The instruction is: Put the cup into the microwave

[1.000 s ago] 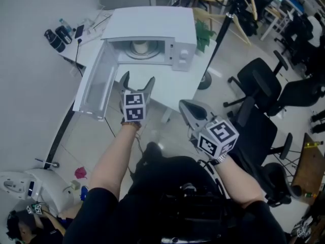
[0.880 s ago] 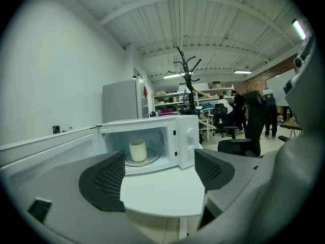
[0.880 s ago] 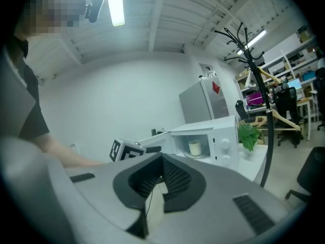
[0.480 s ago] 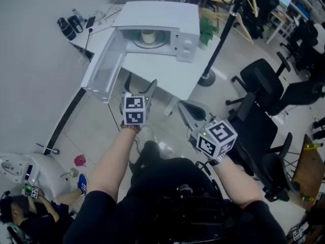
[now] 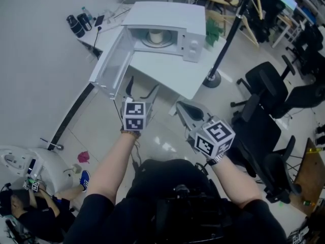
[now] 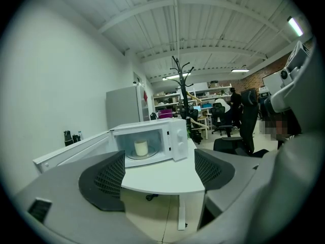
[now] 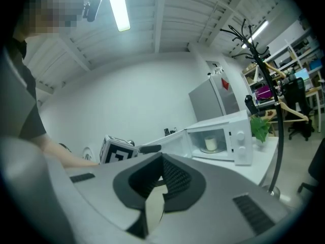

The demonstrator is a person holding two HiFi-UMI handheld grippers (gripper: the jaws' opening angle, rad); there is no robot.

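**Cup inside the open microwave, both tools empty**

The cup (image 5: 155, 35) stands upright inside the microwave (image 5: 167, 15), whose door (image 5: 112, 64) hangs open toward 8 o'clock. The microwave sits at the far end of the white tabletop (image 5: 172, 78), at 12 o'clock from the person. The left tool (image 5: 141, 88) is held near the tabletop's near edge, its jaws wide apart with nothing between them (the cup shows far off through the gap). The right tool (image 5: 183, 110), at 3 o'clock of the left one, has its jaws together and grips nothing. Black office chairs (image 5: 264, 85) stand on the floor at 3 o'clock.
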